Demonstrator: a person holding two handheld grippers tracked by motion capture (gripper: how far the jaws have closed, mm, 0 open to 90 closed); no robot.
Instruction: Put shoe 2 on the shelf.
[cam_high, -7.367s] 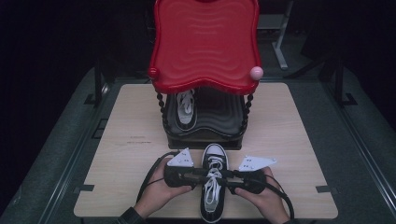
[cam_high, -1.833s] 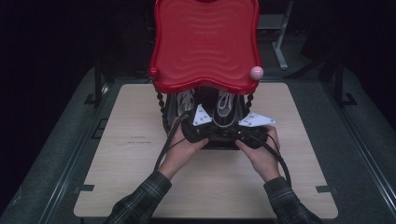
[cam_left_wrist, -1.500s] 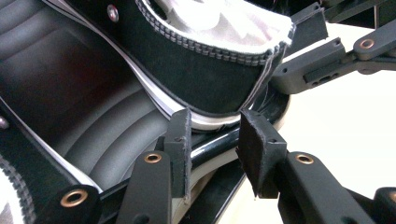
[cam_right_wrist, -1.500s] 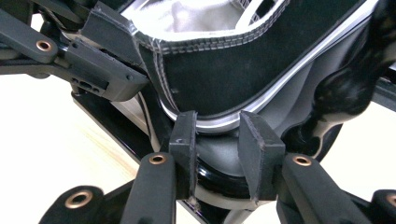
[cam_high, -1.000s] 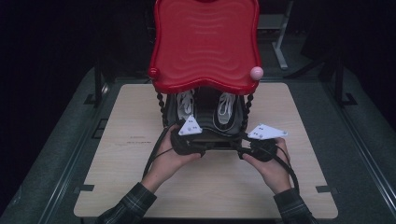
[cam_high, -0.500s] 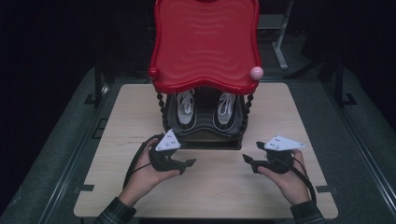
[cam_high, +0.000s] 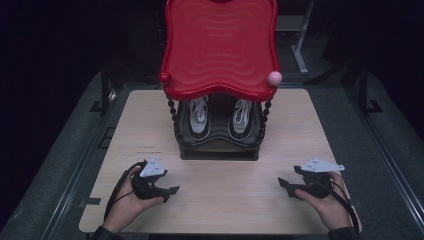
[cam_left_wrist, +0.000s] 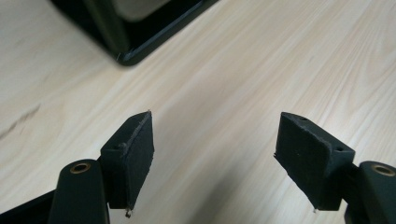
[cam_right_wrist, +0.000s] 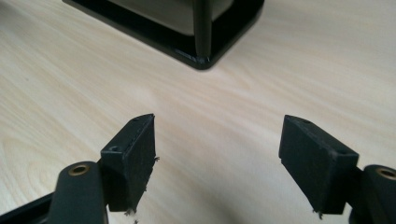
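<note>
Both claws pulled back farther toward tabletop's (cam_high: 220, 175) near edge: left claw (cam_high: 172, 190), right claw (cam_high: 281, 182), jaws apart, empty. 2 sneakers (cam_high: 199, 116) sit on rack's (cam_high: 218, 150) lower shelf beneath red tray (cam_high: 220, 45). Dark room.

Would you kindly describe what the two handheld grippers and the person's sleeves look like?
Both the left gripper and the right gripper are black, each topped by a grey three-cornered plate and trailing a looping black cable. Seen along the jaws, each ends in a blocky black pad with slightly frayed edges, on an arm with a brass-ringed hole. A dark sleeve cuff shows at each wrist.
</note>
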